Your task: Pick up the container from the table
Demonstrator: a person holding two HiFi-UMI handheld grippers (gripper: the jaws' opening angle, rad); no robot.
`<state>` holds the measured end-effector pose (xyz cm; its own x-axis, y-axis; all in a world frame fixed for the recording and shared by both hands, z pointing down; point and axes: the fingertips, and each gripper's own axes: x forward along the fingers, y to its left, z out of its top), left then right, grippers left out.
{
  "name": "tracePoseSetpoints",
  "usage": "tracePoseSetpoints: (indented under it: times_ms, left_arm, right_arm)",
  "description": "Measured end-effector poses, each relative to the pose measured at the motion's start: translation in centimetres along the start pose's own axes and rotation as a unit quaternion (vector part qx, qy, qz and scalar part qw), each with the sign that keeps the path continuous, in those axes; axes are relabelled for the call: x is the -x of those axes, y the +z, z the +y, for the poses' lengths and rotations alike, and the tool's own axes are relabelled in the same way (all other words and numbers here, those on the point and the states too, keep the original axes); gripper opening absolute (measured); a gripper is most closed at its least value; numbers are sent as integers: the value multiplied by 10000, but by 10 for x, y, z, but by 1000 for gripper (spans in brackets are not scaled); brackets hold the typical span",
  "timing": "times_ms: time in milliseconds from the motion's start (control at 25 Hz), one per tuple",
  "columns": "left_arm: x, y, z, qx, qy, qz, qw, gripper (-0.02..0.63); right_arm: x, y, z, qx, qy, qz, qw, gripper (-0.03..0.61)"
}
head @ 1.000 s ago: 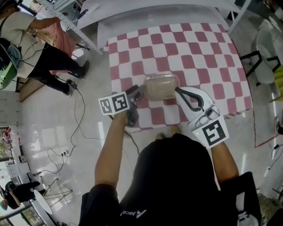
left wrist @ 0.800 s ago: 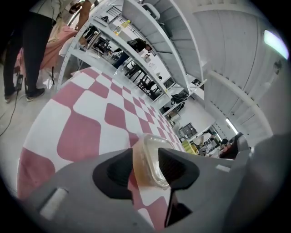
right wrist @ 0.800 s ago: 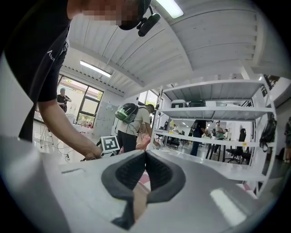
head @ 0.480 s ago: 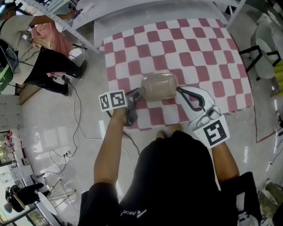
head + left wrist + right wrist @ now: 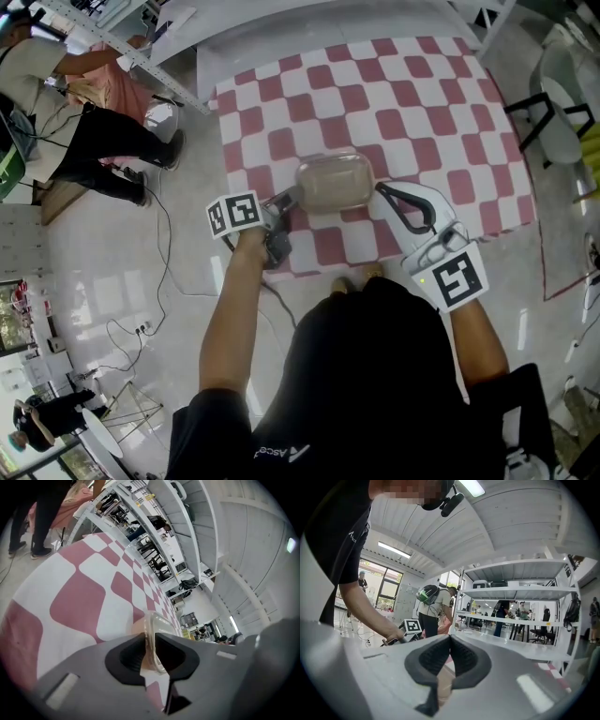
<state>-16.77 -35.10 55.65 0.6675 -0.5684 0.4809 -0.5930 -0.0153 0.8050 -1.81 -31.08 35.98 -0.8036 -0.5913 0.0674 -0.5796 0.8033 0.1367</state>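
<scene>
A clear plastic container (image 5: 335, 181) with pale brown contents sits near the front edge of the red-and-white checkered table (image 5: 309, 94). My left gripper (image 5: 292, 199) is at its left rim. In the left gripper view the container's rim (image 5: 157, 627) fills the gap between the jaws of that gripper (image 5: 151, 644), which are closing and touch it. My right gripper (image 5: 378, 190) holds the container's right rim. In the right gripper view its jaws (image 5: 449, 663) are nearly together, with a tan strip of the container (image 5: 446, 686) pinched low between them.
People (image 5: 103, 84) stand on the floor at the upper left, beside a white shelf unit (image 5: 141, 37). Cables (image 5: 169, 272) trail over the floor left of the table. A chair (image 5: 553, 122) stands at the right. The table's front edge lies just below both grippers.
The left gripper has sunk a little and rolled, and its jaws have closed in on the container's left rim. The right gripper and the container have stayed in place.
</scene>
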Motion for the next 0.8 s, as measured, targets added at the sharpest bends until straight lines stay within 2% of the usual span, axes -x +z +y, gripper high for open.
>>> tracePoseSetpoints:
  times_ms: [80,400,800]
  left_arm:
    - [1,0,1,51,78,-42,9999,49]
    - [9,0,-8,182,285,-191,9992,48]
    - [43,8,-54,272,12,-559,9981,48]
  right_arm:
    - [0,0,0,-11,3,8,10000,3]
    - [5,1,-4,-12,-11,29,10000,3]
    - [22,10,-11,-129,-151,-85,9998,3]
